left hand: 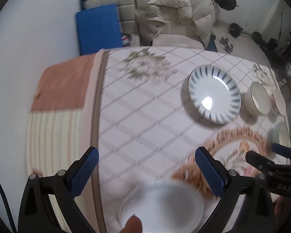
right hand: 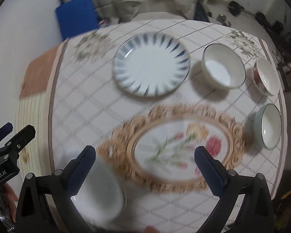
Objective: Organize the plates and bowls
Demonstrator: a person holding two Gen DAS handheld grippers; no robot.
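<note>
While both the left gripper [left hand: 146, 171] and right gripper [right hand: 145, 166] gape wide and empty, every bowl [right hand: 224, 66] sits mouth-up.

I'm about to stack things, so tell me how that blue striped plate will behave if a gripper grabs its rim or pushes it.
The blue striped plate looks like glazed ceramic, shiny with a glare spot, so probably slippery between the pads and breakable if dropped. It is rigid, wide and shallow, so it should not tip or roll. Pushed, it would likely slide over the tablecloth, perhaps bunching it.

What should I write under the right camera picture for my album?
Open right tool hovering above a striped plate, four bowls and a flowery mat.
</note>
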